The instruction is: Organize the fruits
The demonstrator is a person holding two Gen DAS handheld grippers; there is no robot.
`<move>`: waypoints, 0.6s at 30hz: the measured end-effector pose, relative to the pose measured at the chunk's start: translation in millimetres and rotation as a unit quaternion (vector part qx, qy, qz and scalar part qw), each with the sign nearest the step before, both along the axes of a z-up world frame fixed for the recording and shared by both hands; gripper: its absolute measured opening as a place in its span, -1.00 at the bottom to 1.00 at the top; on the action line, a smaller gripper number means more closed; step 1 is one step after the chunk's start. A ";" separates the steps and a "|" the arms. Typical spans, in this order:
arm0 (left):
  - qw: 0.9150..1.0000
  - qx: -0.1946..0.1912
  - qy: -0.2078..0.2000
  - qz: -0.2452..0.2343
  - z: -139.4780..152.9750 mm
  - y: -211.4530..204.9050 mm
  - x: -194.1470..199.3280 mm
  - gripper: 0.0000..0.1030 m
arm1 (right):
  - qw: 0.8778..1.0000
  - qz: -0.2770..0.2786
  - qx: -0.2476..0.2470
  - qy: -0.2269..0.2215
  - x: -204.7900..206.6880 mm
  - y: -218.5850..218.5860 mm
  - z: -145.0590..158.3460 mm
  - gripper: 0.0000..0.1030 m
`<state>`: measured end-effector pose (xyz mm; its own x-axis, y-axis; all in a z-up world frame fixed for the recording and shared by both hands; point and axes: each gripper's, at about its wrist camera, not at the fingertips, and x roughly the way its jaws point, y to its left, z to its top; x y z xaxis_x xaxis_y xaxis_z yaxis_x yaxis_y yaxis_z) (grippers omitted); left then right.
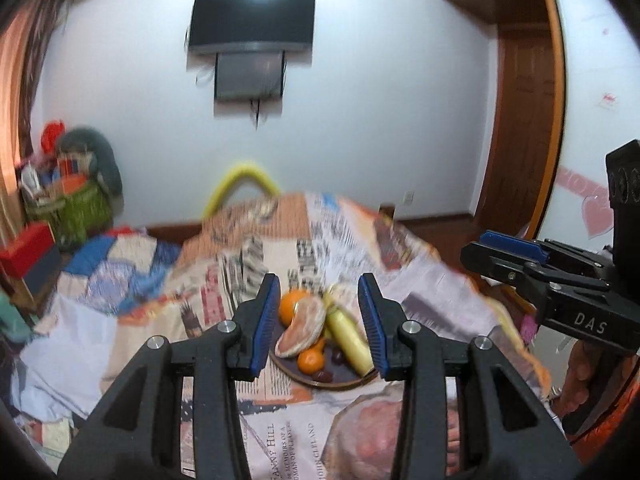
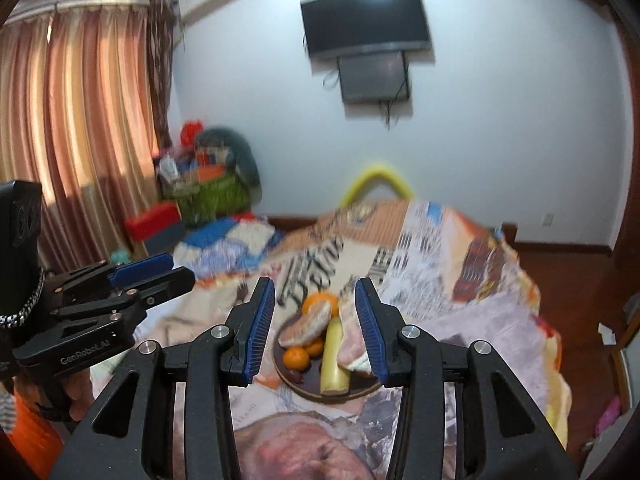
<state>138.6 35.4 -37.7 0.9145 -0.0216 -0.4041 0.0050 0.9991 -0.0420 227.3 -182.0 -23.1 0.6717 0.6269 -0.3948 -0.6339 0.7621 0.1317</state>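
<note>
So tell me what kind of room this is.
Most likely a bedroom at home: a bed under a printed bedspread, a wall-mounted television, and window curtains. The fruit plate sits on the bedspread.

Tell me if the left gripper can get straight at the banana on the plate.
Probably yes. The left gripper is open and empty above the plate, and the banana lies exposed along its right side with nothing over it; the grapefruit slice beside it could crowd one finger.

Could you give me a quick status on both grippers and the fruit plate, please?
Left gripper open, empty. Right gripper open, empty. Fruit all on the plate: oranges, banana, peeled pieces. Nothing in the way.
</note>
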 end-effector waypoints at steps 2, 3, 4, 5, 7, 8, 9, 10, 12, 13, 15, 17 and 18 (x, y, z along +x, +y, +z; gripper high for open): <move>1.000 0.004 -0.020 -0.004 14.3 -6.3 -15.2 -0.14 | 1.000 -0.009 0.010 -0.019 -14.4 -7.2 12.8 -0.25; 0.999 0.005 -0.033 -0.008 23.3 -9.7 -25.5 -0.07 | 0.999 -0.013 0.017 -0.030 -25.0 -12.4 20.7 -0.25; 0.999 0.007 -0.045 -0.007 30.1 -12.8 -34.5 -0.04 | 0.999 -0.016 0.023 -0.037 -32.9 -16.2 26.1 -0.25; 0.998 0.013 -0.059 -0.003 36.9 -16.6 -44.7 0.04 | 0.999 -0.018 0.029 -0.042 -39.8 -19.2 30.5 -0.25; 0.997 0.020 -0.077 0.003 44.9 -21.4 -59.0 0.18 | 0.998 -0.020 0.041 -0.052 -53.8 -25.5 38.2 -0.18; 0.996 0.021 -0.084 0.004 48.4 -23.2 -66.4 0.24 | 0.997 -0.023 0.044 -0.056 -58.9 -27.4 40.6 -0.13; 0.996 0.019 -0.091 0.003 51.9 -24.6 -73.7 0.28 | 0.997 -0.027 0.047 -0.062 -66.0 -28.9 43.6 -0.02; 0.995 0.018 -0.094 0.003 53.8 -25.5 -79.0 0.31 | 0.996 -0.030 0.049 -0.068 -71.5 -29.9 44.9 0.09; 0.995 0.017 -0.102 0.007 56.7 -27.5 -88.4 0.46 | 0.995 -0.035 0.047 -0.075 -77.8 -28.6 46.4 0.27; 0.994 0.016 -0.104 0.009 57.5 -28.0 -91.9 0.54 | 0.995 -0.039 0.045 -0.080 -81.2 -27.0 45.6 0.38; 0.994 0.013 -0.109 0.015 58.3 -28.0 -97.1 0.81 | 0.994 -0.049 0.043 -0.086 -86.5 -24.7 46.0 0.61; 0.993 0.013 -0.116 0.022 59.1 -28.7 -102.2 0.89 | 0.993 -0.057 0.045 -0.090 -87.0 -25.9 45.9 0.73; 0.993 0.014 -0.118 0.023 58.9 -29.1 -104.7 0.91 | 0.993 -0.060 0.047 -0.092 -87.6 -26.5 45.7 0.77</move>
